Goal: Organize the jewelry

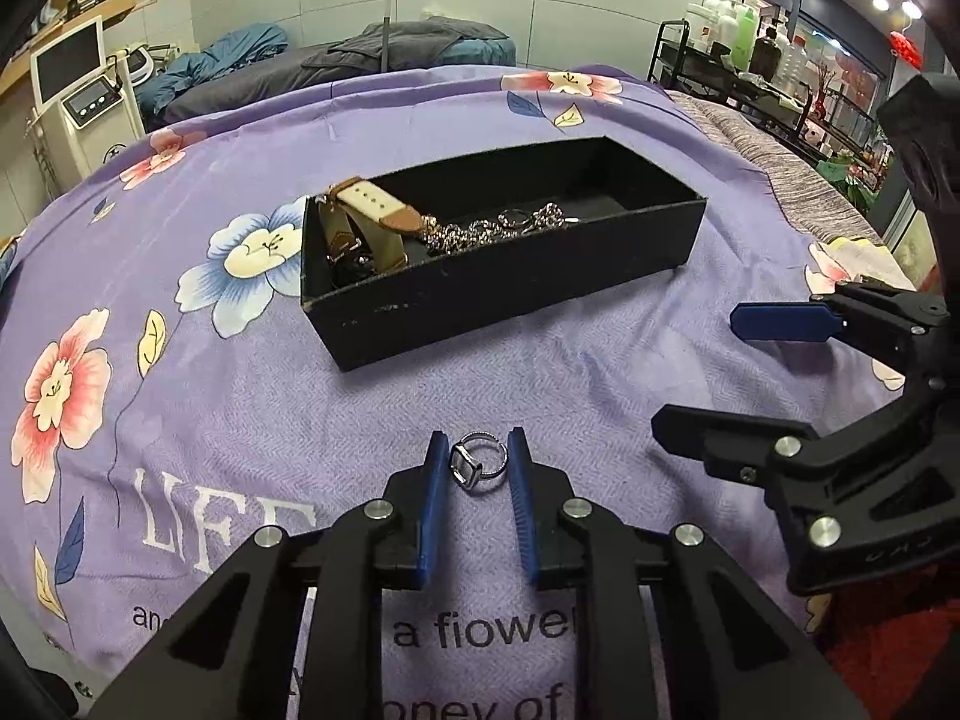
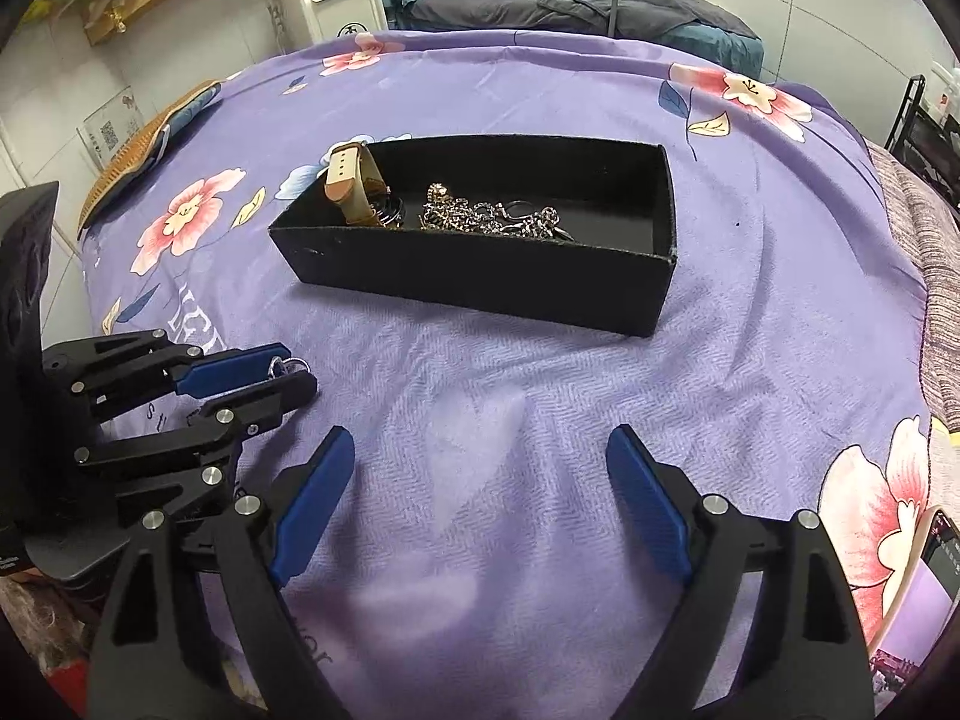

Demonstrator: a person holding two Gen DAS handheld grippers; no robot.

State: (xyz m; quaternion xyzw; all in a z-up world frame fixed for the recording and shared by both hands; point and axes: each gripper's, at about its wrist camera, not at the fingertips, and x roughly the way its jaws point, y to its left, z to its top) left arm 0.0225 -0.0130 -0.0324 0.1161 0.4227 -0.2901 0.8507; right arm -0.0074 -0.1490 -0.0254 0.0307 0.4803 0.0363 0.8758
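Observation:
A silver ring [image 1: 478, 462] sits between the blue pads of my left gripper [image 1: 479, 457], which is shut on it just above the purple cloth; it also shows in the right wrist view [image 2: 288, 367]. The black open box [image 1: 516, 294] lies ahead of the left gripper and holds a tan-strap watch [image 1: 369, 210] at its left end and silver chains [image 1: 492, 231] in the middle. My right gripper [image 2: 480, 468] is open and empty over bare cloth, to the right of the left gripper. The box [image 2: 480, 276] lies beyond it.
A purple flowered cloth [image 1: 240, 396] covers the table. A woven mat [image 2: 138, 150] lies at the far left edge. A phone-like object [image 2: 936, 552] lies at the right edge. A shelf of bottles [image 1: 750, 42] and a machine [image 1: 78, 96] stand behind.

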